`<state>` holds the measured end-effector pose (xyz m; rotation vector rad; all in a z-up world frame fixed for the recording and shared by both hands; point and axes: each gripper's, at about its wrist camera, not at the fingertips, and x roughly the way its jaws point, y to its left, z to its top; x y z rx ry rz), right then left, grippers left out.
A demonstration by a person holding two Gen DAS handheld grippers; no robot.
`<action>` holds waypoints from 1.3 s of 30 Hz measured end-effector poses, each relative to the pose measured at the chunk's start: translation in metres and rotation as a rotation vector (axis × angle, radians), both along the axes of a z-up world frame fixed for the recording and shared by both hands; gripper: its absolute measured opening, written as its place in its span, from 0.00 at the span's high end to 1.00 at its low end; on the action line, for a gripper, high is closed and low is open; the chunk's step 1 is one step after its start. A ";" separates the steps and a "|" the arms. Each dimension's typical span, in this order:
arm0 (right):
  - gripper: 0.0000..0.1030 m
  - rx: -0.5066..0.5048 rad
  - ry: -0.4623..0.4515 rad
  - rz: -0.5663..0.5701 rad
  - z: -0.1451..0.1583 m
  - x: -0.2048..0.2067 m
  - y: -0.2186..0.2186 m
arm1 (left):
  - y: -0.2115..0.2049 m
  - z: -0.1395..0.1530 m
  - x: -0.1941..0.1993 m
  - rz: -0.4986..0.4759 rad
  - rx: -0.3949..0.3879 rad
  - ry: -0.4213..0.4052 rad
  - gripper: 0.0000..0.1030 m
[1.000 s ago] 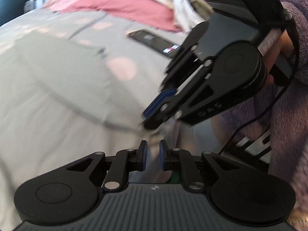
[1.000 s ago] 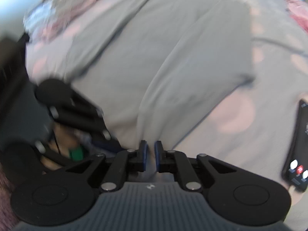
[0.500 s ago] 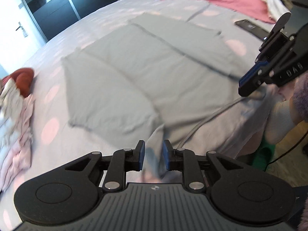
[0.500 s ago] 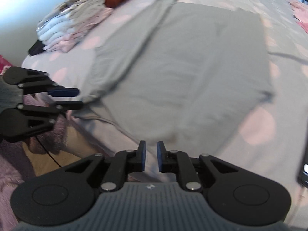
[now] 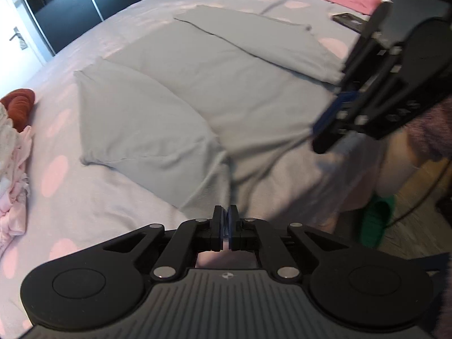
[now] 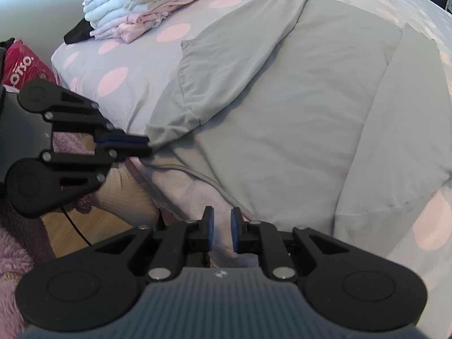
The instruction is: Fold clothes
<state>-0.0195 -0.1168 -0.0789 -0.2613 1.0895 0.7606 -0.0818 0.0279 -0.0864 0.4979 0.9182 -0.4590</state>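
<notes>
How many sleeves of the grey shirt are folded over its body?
2. One grey folded sleeve lies on the side nearer the stack of folded clothes; the other grey folded sleeve lies nearer the black phone.

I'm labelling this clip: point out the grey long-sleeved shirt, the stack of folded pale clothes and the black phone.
grey long-sleeved shirt (image 6: 296,118), right wrist view, middle of body.
stack of folded pale clothes (image 6: 141,8), right wrist view, front edge.
black phone (image 5: 350,22), left wrist view, screen.

The shirt (image 6: 282,118) is plain grey; the bedcover (image 6: 135,65) is pale lilac with pink dots; far pile (image 6: 141,5) white and pink
</notes>
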 end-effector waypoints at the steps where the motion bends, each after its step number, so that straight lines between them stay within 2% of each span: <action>1: 0.85 -0.001 -0.001 0.002 0.000 0.001 0.002 | -0.001 0.003 -0.005 -0.012 -0.012 0.012 1.00; 5: 0.84 0.003 0.003 0.018 0.000 0.002 0.009 | 0.001 0.010 -0.016 -0.019 -0.042 0.040 1.00; 7: 0.84 0.001 0.007 0.029 -0.002 0.002 0.011 | 0.006 0.012 -0.016 -0.005 -0.084 0.095 1.00; 10: 0.84 0.006 0.007 0.048 -0.002 0.000 0.015 | 0.009 0.016 -0.023 0.034 -0.082 0.085 1.00; 13: 0.84 0.019 -0.004 0.064 -0.001 0.000 0.019 | 0.021 0.024 -0.017 0.143 -0.065 -0.005 1.00; 15: 0.83 0.020 -0.005 0.080 -0.001 -0.001 0.022 | 0.024 0.018 -0.012 0.175 -0.019 0.002 0.98; 18: 0.78 0.011 -0.007 0.095 -0.003 -0.003 0.025 | 0.017 0.005 -0.010 0.124 0.013 0.036 0.88; 20: 0.78 0.011 -0.004 0.097 -0.003 -0.003 0.025 | 0.011 -0.001 -0.010 0.082 0.031 0.034 0.76; 21: 0.78 0.013 -0.003 0.097 -0.003 -0.003 0.025 | 0.009 -0.003 -0.011 0.069 0.037 0.033 0.63; 22: 0.78 0.013 -0.004 0.097 -0.003 -0.003 0.025 | 0.007 -0.005 -0.011 0.055 0.042 0.033 0.60; 24: 0.78 0.012 -0.005 0.097 -0.004 -0.004 0.024 | 0.003 -0.006 -0.013 0.023 0.037 0.019 0.61; 27: 0.78 0.006 -0.003 0.093 -0.006 -0.003 0.023 | -0.001 -0.010 -0.009 0.014 0.048 0.006 0.90; 30: 0.78 -0.004 -0.002 0.080 -0.008 -0.004 0.019 | -0.001 -0.012 -0.004 0.032 0.034 0.022 0.96; 33: 0.78 -0.006 -0.002 0.066 -0.007 -0.006 0.012 | 0.004 -0.001 -0.008 0.040 -0.032 0.072 0.97; 39: 0.77 0.004 0.006 0.009 -0.005 -0.006 -0.006 | -0.002 0.005 -0.015 0.037 -0.024 0.122 0.98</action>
